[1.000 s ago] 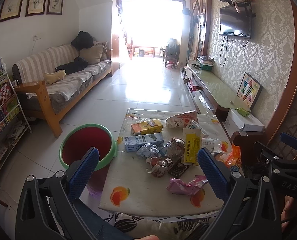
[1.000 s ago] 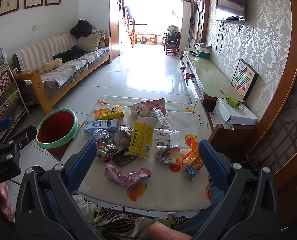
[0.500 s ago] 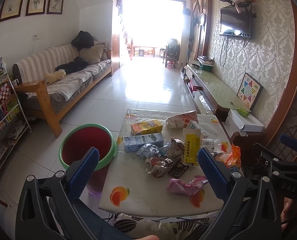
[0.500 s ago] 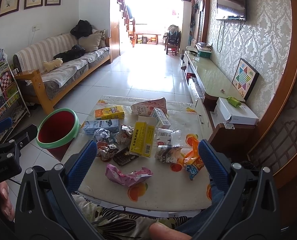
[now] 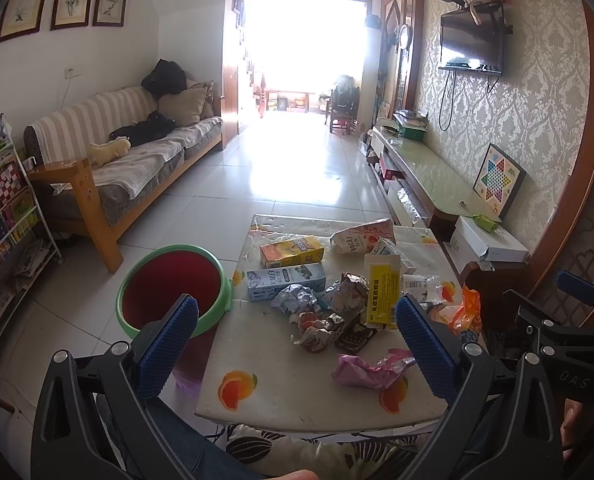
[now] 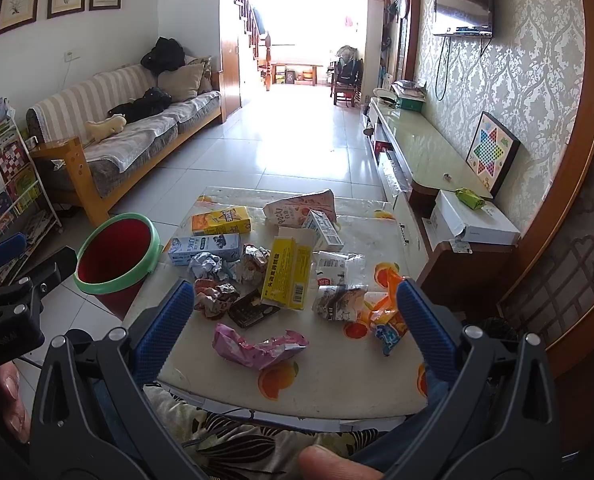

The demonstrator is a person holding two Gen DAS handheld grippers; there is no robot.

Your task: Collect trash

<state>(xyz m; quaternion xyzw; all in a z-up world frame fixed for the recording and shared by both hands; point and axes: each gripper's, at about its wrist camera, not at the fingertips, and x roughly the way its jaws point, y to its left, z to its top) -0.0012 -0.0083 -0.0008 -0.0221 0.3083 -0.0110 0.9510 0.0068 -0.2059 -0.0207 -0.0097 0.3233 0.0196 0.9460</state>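
A small white table (image 5: 281, 360) (image 6: 337, 376) carries several pieces of trash: a pink wrapper (image 5: 371, 368) (image 6: 257, 346), a yellow box (image 5: 383, 294) (image 6: 287, 272), crumpled foil (image 5: 317, 326) (image 6: 215, 296), a blue-white carton (image 5: 285, 280) (image 6: 205, 246), an orange carton (image 5: 291, 250) (image 6: 221, 220) and an orange wrapper (image 6: 387, 316). A red bin with a green rim (image 5: 173, 284) (image 6: 117, 258) stands on the floor at the table's left. My left gripper (image 5: 297, 332) and right gripper (image 6: 297, 316) hang open above the near edge, holding nothing.
A striped sofa (image 5: 137, 164) and a book rack (image 5: 1, 232) line the left side. A long TV cabinet (image 5: 429, 176) and white box (image 5: 489, 240) run along the right wall. Tiled floor (image 5: 297, 168) stretches beyond the table. A person's lap lies below the near edge.
The right wrist view has crept slightly closer to the table. The left gripper has held still and the trash has not moved.
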